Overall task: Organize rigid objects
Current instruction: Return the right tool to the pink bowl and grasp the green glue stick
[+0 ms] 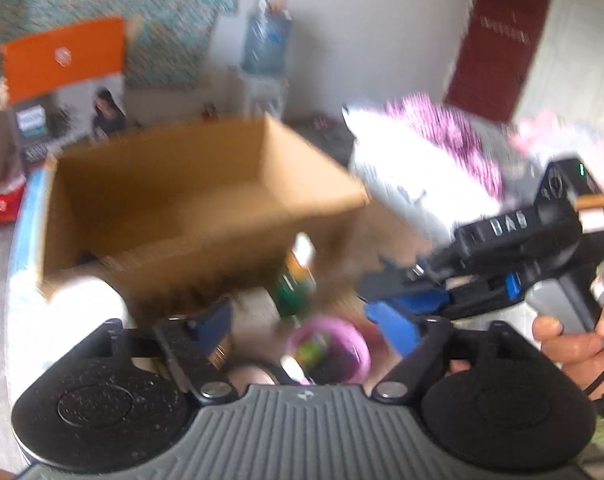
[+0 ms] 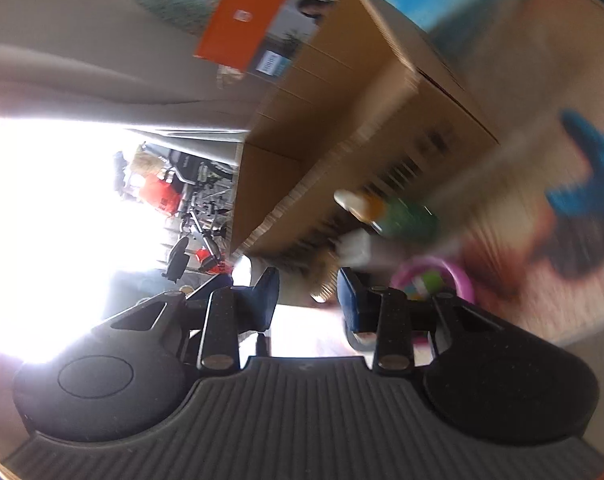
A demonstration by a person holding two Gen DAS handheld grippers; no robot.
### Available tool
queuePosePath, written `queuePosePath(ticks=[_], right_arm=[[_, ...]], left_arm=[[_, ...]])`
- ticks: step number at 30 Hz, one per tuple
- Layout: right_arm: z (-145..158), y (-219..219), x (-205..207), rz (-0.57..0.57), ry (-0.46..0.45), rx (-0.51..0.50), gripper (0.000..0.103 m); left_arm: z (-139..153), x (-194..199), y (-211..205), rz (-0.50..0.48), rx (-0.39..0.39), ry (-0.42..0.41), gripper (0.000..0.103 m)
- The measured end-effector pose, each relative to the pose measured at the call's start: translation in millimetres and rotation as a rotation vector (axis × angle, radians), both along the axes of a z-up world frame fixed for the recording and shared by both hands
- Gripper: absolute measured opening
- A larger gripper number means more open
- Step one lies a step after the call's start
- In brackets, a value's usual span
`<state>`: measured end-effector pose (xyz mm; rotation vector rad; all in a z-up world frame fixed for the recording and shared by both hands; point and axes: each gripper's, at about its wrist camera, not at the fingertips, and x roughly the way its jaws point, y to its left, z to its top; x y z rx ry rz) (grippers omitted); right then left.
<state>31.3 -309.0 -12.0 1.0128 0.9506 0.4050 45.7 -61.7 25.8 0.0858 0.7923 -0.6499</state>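
My left gripper (image 1: 308, 336) has its fingers spread apart with nothing clamped; a pink bowl (image 1: 334, 344) sits low between them, a green bottle (image 1: 294, 284) just beyond it, and the open cardboard box (image 1: 190, 200) further ahead. My right gripper (image 2: 308, 300) has its fingers parted by a narrow gap, empty, with the same box ahead and the bowl beyond its right finger.
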Motion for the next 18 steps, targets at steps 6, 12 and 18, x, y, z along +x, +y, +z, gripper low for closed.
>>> queuePosePath(ticks=[6, 12, 18], right_arm=[[-44, 8, -4, -0.029, 0.104, 0.064, 0.032], [-62, 13, 19, -0.016, 0.151, 0.075, 0.032], [-63, 13, 29, 0.007, 0.196, 0.071, 0.032]], left_arm=[[-42, 2, -36, -0.016, 0.154, 0.041, 0.040], [-50, 15, -42, 0.033, 0.200, 0.050, 0.033], [-56, 25, -47, 0.009, 0.198, 0.115, 0.029]])
